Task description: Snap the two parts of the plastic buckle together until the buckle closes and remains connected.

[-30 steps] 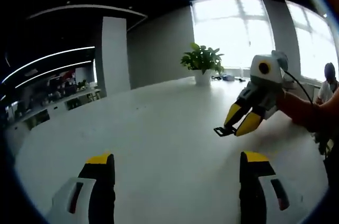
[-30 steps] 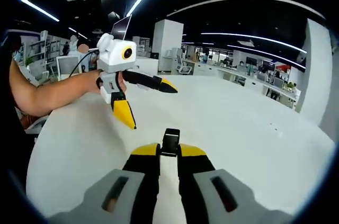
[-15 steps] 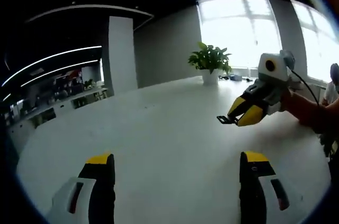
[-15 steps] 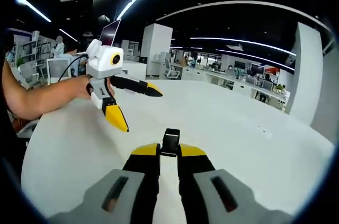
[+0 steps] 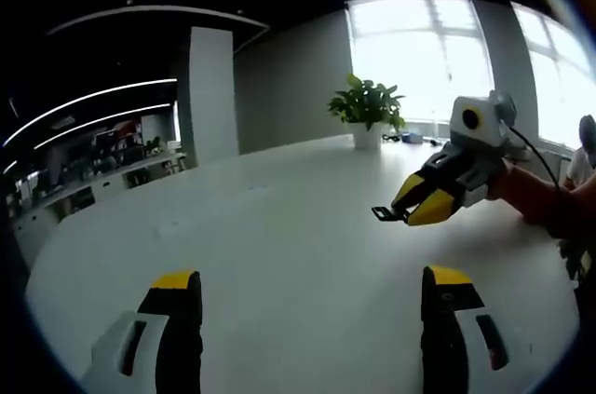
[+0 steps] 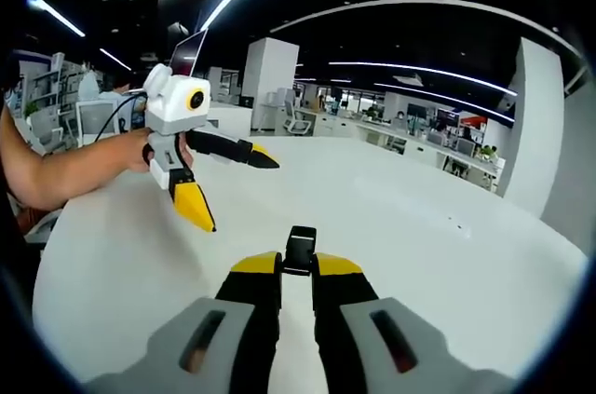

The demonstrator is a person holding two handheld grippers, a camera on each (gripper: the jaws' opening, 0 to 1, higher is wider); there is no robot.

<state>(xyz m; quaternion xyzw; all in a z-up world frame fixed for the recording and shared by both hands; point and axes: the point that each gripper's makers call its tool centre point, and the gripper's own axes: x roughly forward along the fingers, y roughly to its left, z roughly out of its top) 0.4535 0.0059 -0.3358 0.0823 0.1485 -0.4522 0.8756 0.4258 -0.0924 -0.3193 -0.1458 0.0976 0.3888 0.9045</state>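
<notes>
potted plant (image 5: 366, 113) on table's (image 5: 279, 226) far edge

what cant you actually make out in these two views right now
- Buckle part in the right gripper, right gripper view: its lower end is hidden between the shut jaws, so which half it is stays unclear.
- Same part in the left gripper view: too small and dark for detail.
- Left gripper, jaws wide open: nothing visible between them.
- Person at the window, left gripper view: cut off by the edge.
</notes>
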